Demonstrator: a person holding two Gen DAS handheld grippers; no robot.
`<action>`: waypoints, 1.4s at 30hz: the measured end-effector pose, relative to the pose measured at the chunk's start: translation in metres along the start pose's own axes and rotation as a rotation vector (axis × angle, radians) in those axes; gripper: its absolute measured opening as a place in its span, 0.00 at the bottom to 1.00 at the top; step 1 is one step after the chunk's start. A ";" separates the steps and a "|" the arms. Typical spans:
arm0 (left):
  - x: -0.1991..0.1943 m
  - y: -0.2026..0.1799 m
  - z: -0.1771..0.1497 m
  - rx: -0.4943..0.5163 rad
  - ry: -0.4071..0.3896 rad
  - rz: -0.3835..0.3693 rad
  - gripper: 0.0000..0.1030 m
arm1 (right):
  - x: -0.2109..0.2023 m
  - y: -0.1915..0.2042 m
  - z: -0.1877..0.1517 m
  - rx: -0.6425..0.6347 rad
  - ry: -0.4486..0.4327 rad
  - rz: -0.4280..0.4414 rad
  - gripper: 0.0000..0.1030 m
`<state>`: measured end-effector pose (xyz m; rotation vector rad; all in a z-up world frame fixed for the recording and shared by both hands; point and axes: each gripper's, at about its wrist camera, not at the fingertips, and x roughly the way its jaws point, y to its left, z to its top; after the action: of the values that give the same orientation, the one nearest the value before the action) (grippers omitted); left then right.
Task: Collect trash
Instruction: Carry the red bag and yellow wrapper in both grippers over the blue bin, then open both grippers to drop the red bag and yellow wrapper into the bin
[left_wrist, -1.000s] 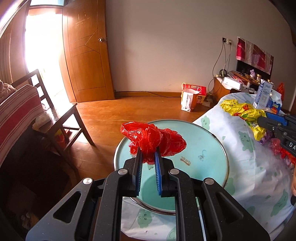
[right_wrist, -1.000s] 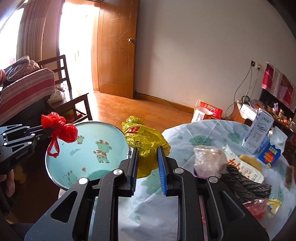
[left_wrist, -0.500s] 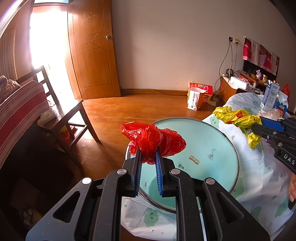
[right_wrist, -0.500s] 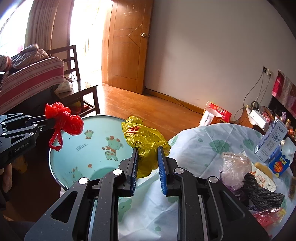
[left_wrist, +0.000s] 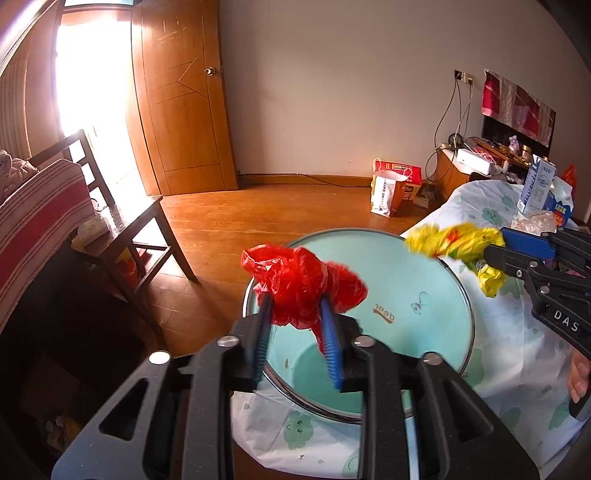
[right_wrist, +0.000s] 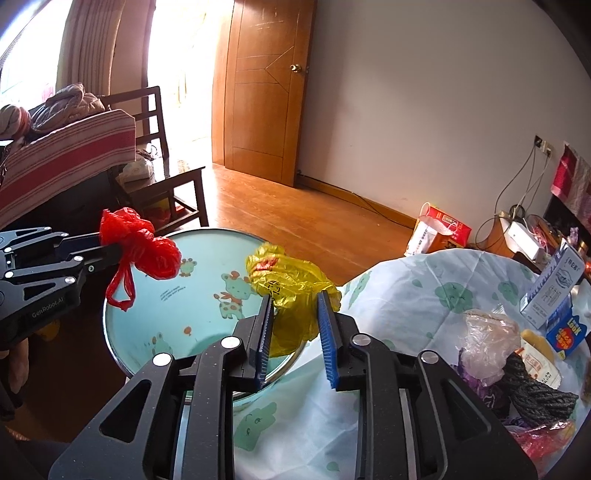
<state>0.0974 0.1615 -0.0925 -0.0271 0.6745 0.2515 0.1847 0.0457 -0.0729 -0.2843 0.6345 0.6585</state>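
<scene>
A crumpled red plastic bag (left_wrist: 303, 282) sits between the fingers of my left gripper (left_wrist: 295, 314), above the round light-blue basin (left_wrist: 417, 295). The jaws have spread and hold it only loosely. It also shows in the right wrist view (right_wrist: 142, 249). A crumpled yellow plastic bag (right_wrist: 291, 291) sits between the fingers of my right gripper (right_wrist: 295, 317), over the basin's (right_wrist: 177, 295) near rim; these jaws have spread too. In the left wrist view the yellow bag (left_wrist: 458, 242) hangs over the basin's right edge.
The table has a white cloth with green prints (right_wrist: 399, 295). On it at the right lie a milk carton (right_wrist: 554, 280), a blue box (right_wrist: 567, 330), a clear bag (right_wrist: 487, 336) and a dark rope (right_wrist: 535, 387). A wooden chair (left_wrist: 125, 229) and striped sofa (left_wrist: 33, 221) stand left.
Both grippers' jaws have widened around their bags. Both have moved further over the basin, and the right gripper with the yellow bag has come nearer the left one.
</scene>
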 end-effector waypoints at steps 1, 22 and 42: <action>0.000 0.000 0.001 0.001 -0.003 0.000 0.41 | 0.000 0.001 0.000 -0.001 -0.004 0.000 0.36; -0.003 -0.016 -0.005 0.012 -0.010 -0.004 0.81 | -0.054 -0.024 -0.017 0.077 -0.039 -0.080 0.60; -0.002 -0.134 -0.045 0.208 0.055 -0.175 0.82 | -0.153 -0.169 -0.181 0.428 0.102 -0.302 0.58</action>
<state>0.1005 0.0263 -0.1336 0.1062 0.7460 0.0120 0.1179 -0.2356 -0.1083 -0.0119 0.7935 0.2091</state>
